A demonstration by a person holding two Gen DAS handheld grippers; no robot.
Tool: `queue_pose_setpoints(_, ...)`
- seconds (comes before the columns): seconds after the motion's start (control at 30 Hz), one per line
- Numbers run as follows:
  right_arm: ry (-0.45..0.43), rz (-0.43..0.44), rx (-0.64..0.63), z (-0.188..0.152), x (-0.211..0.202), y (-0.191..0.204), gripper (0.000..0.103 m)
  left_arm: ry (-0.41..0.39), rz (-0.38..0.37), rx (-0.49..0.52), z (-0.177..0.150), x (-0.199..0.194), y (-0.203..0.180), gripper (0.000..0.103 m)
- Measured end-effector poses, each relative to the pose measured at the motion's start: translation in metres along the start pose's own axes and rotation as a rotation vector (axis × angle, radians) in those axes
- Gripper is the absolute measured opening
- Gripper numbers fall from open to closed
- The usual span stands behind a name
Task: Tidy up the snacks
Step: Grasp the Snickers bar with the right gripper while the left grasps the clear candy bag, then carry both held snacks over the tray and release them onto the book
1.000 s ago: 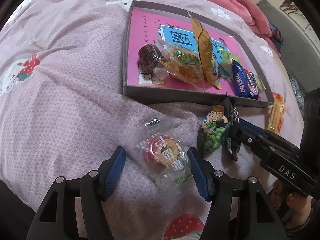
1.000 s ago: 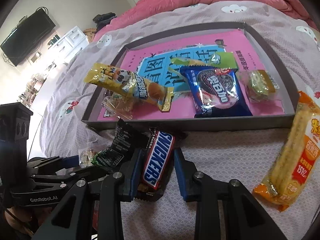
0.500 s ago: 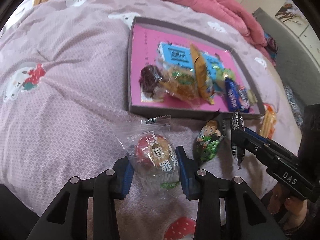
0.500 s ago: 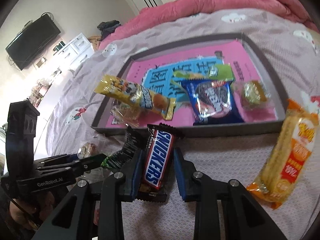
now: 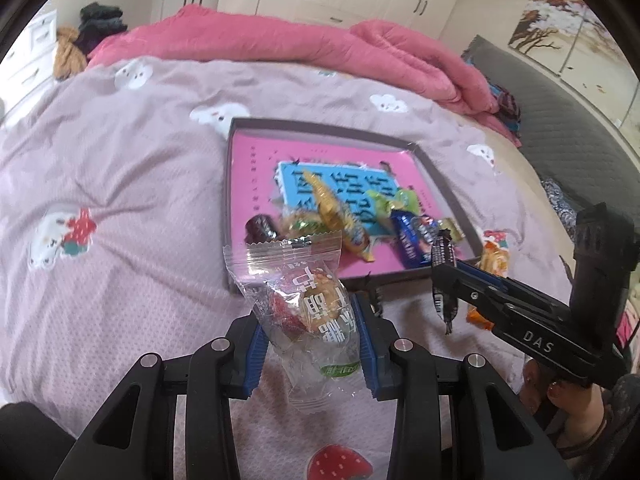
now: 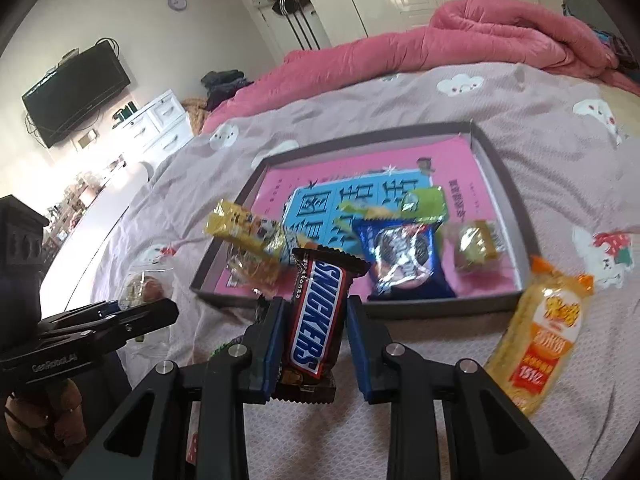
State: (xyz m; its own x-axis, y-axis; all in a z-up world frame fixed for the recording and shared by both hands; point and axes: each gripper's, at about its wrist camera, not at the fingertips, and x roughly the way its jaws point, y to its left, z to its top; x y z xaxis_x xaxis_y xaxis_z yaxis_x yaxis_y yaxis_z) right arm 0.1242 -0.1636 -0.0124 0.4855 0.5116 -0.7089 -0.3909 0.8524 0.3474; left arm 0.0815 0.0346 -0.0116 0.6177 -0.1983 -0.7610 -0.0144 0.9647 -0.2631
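Note:
My left gripper [image 5: 310, 334] is shut on a clear-wrapped snack packet [image 5: 310, 304] and holds it up above the bedspread, in front of the grey tray [image 5: 230, 184]. My right gripper [image 6: 314, 334] is shut on a Snickers bar [image 6: 318, 316], also raised in front of the tray [image 6: 504, 208]. The tray has a pink and blue bottom and holds several snacks: a yellow bar [image 6: 244, 232], a blue Oreo pack [image 6: 404, 260], a green pack [image 6: 428, 202] and a small yellow cake [image 6: 476, 248]. The right gripper with the Snickers bar [image 5: 442, 256] also shows in the left wrist view.
An orange-yellow snack pack [image 6: 544, 328] lies on the bedspread right of the tray's front corner. A pink quilt [image 5: 320, 48] is bunched at the back of the bed. A grey headboard [image 5: 568, 132] stands at the right, wardrobes behind.
My left gripper closed on the clear packet and lifted it off the bedspread. My right gripper lifted the Snickers bar higher. Both views tilted up to show the room.

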Motion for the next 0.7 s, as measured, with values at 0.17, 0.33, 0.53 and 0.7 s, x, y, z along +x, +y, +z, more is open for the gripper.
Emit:
queue_pose_setpoints(0.17, -0.027, 0.001, -0.01, 0.003, -0.006, 0.0, 0.03, -0.023, 0.0, 0.015, 0.002, -0.008, -0.007, 0.04)
queue_pose_setpoints(0.33, -0.056, 0.006, -0.01, 0.005, -0.013, -0.002, 0.03, -0.037, 0.004, 0.022, 0.007, -0.009, -0.013, 0.04)
queue_pose_setpoints(0.53, -0.087, -0.002, -0.017, 0.01, -0.021, -0.002, 0.03, -0.048, 0.018, 0.034, 0.01, -0.011, -0.02, 0.04)
queue_pose_setpoints(0.7, -0.116, -0.007, -0.032, 0.013, -0.029, 0.001, 0.03, -0.052, 0.028, 0.036, 0.014, -0.013, -0.025, 0.04)
